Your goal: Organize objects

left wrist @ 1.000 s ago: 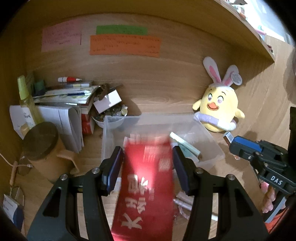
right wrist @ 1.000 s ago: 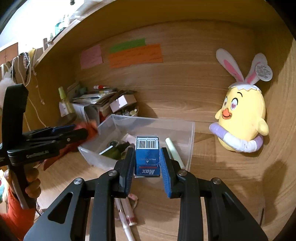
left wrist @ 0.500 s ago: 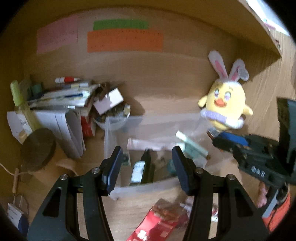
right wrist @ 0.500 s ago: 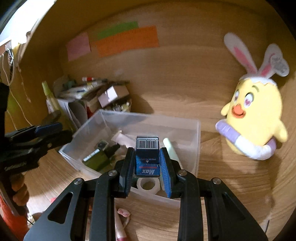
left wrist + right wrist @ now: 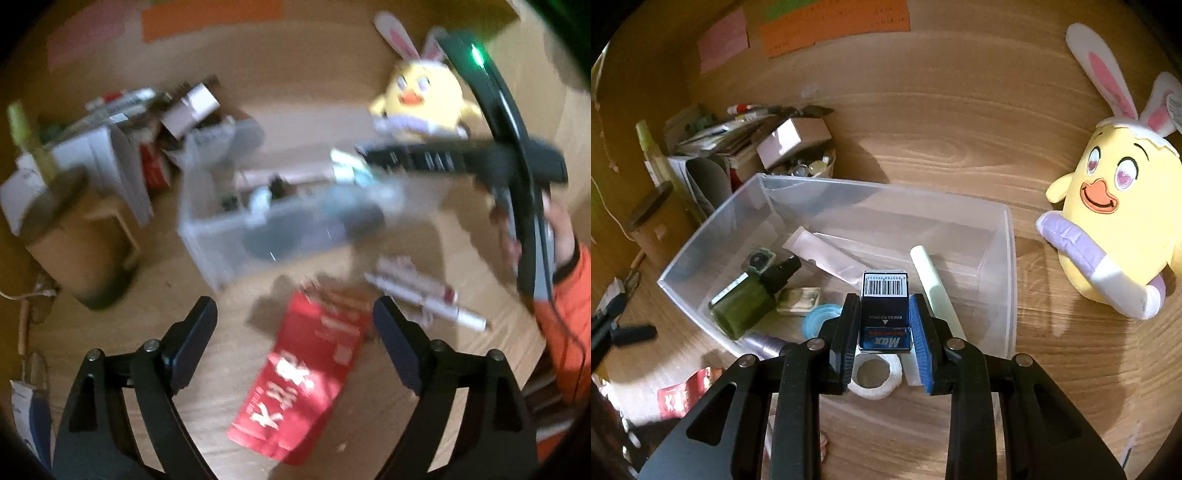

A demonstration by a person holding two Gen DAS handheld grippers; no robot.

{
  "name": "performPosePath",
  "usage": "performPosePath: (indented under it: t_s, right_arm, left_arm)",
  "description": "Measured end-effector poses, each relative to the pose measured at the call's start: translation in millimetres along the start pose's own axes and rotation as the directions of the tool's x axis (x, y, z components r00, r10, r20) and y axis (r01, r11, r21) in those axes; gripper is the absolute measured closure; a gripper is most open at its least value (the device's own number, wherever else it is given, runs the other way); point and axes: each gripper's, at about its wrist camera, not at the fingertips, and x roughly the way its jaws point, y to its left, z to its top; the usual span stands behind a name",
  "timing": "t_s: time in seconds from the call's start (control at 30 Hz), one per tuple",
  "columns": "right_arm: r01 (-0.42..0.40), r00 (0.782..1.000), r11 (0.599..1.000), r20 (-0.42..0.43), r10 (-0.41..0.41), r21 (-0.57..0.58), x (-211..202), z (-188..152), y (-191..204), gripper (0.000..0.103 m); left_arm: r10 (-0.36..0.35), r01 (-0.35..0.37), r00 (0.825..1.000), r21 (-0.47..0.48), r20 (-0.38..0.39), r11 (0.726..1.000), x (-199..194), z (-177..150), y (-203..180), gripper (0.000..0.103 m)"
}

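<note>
Red packet point(image 5: 306, 373) dropped onto desk, right gripper point(image 5: 884, 325) clamps blue box point(image 5: 885, 310)

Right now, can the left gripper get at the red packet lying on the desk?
Probably yes. The left gripper has just been opening its jaws; the red packet lies flat between them, untouched, nothing covering it.

Home desk nook, wooden surface point(image 5: 960, 122), sticky notes point(image 5: 834, 22) on the far panel, plush chick point(image 5: 1115, 206), stacked papers point(image 5: 724, 136) far left
</note>
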Motion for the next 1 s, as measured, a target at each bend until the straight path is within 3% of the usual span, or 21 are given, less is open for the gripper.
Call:
performPosePath:
  t_s: [0.17,0.27,0.33,0.4,0.47,0.77,1.0]
  right_arm:
    - [0.005,1.0,1.0,-0.021,-0.005,0.0,5.3,-0.2,2.4,0.078]
    - [0.001,1.0,1.0,-0.029,-0.001,-0.001,5.0,-1.1,2.5,0.078]
    - [-0.001,1.0,1.0,-0.03,0.001,0.0,3.9,-1.5,2.6,0.078]
    - [-0.001,1.0,1.0,-0.029,0.001,-0.002,2.5,-1.4,3.0,0.077]
    - [0.0,1.0,1.0,-0.024,0.0,-0.004,0.0,-1.9,3.5,0.074]
    - [0.002,1.0,1.0,0.03,-0.001,-0.026,-24.0,-9.1,9.9,0.059]
    - [-0.039,0.994,0.999,0.105,0.04,-0.014,-60.7,-20.9,11.1,0.057]
  left_arm:
    - [-0.028,0.028,0.997,-0.001,-0.074,1.0,23.2,-8.2,-2.3,0.016]
    - [-0.025,0.024,0.997,-0.006,-0.072,1.0,28.3,-9.3,-3.6,0.017]
    - [-0.019,0.019,0.998,0.004,-0.058,1.0,27.0,-9.2,-5.8,0.024]
    - [-0.024,0.025,0.998,0.014,-0.054,1.0,25.8,-9.5,-8.2,0.042]
    - [-0.021,0.022,0.998,0.023,-0.052,0.999,25.1,-10.2,-9.9,0.047]
    - [0.02,-0.02,0.999,-0.007,0.041,1.0,-6.7,-3.2,-2.7,0.049]
    - [0.026,-0.017,0.986,-0.055,0.168,0.998,-46.2,28.0,11.4,0.049]
